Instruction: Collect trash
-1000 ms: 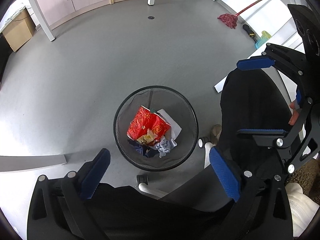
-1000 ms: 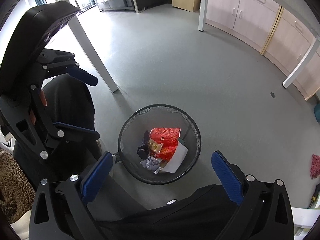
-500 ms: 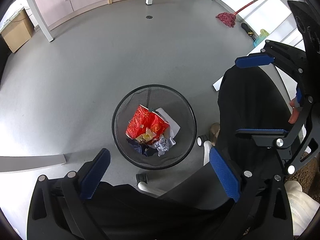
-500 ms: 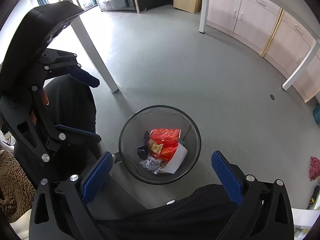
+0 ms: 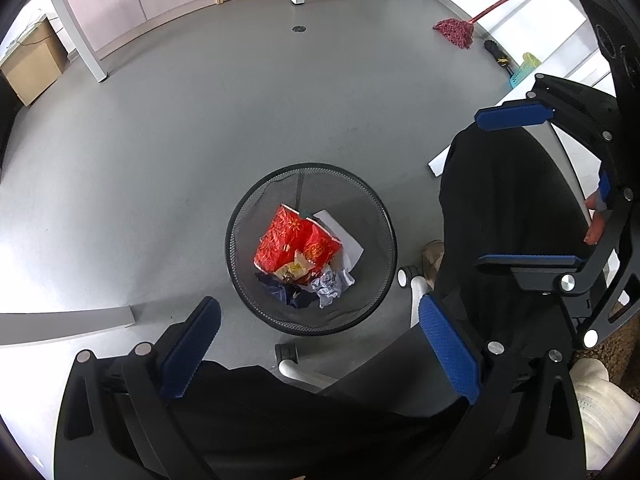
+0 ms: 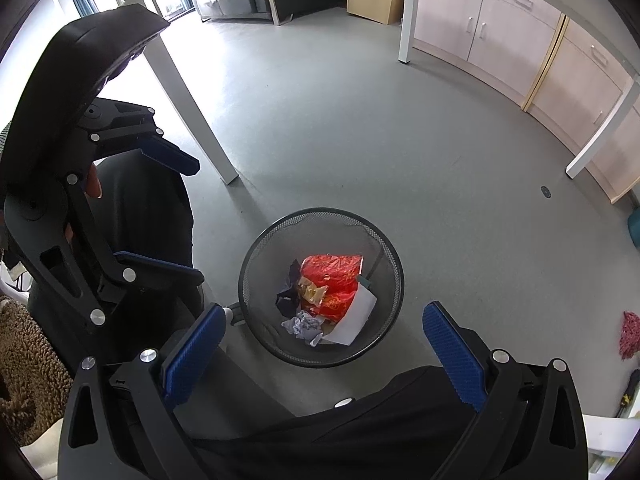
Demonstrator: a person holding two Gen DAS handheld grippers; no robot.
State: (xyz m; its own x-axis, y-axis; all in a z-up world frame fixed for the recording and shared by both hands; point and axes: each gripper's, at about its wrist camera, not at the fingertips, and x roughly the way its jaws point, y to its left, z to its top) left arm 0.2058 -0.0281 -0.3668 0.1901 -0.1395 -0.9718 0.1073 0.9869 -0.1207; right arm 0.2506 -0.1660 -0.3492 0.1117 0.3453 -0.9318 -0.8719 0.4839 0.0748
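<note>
A black mesh trash bin (image 5: 240,216) stands on the grey floor; it also shows in the right wrist view (image 6: 256,248). Inside lie a red wrapper (image 5: 292,240), white paper (image 5: 344,236) and crumpled bluish scraps (image 5: 332,284). My left gripper (image 5: 320,344) is open and empty, high above the bin's near rim. My right gripper (image 6: 324,344) is open and empty, also above the bin. Each gripper appears in the other's view, the right one (image 5: 520,184) and the left one (image 6: 160,216).
A white table leg (image 6: 188,100) stands left of the bin. My dark-clothed legs and a chair base with castors (image 5: 286,354) are close to the bin. A red mop (image 5: 456,32), a cardboard box (image 5: 28,60) and cabinets line the far walls.
Both views have shifted slightly; the bin sits marginally higher and more to the left in the left wrist view. Both grippers stay open and empty.
</note>
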